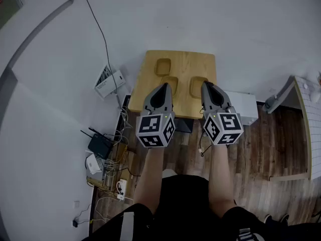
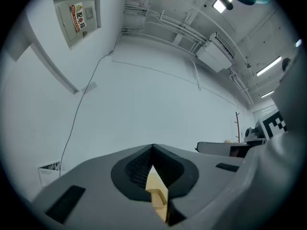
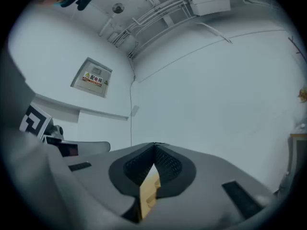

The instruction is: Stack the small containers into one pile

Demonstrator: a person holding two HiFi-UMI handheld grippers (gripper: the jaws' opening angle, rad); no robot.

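Observation:
Three shallow wooden containers sit apart on a small wooden table (image 1: 185, 59): one at the far left (image 1: 163, 66), one in the middle (image 1: 173, 81) partly hidden behind my left gripper, and one at the right (image 1: 197, 86). My left gripper (image 1: 164, 86) hovers level over the table's near left with its jaws shut and nothing in them. My right gripper (image 1: 206, 85) is level beside the right container, also shut and empty. In the left gripper view the left gripper's tips (image 2: 152, 146) meet, with a sliver of wood below. The right gripper view shows the right gripper (image 3: 154, 145) the same way.
A white wall rises behind the table. On the floor at the left lie a white box (image 1: 109, 81), a black router (image 1: 100, 144) and tangled cables (image 1: 113, 177). A white box (image 1: 247, 107) stands at the table's right, and a white cabinet (image 1: 313, 124) at the far right.

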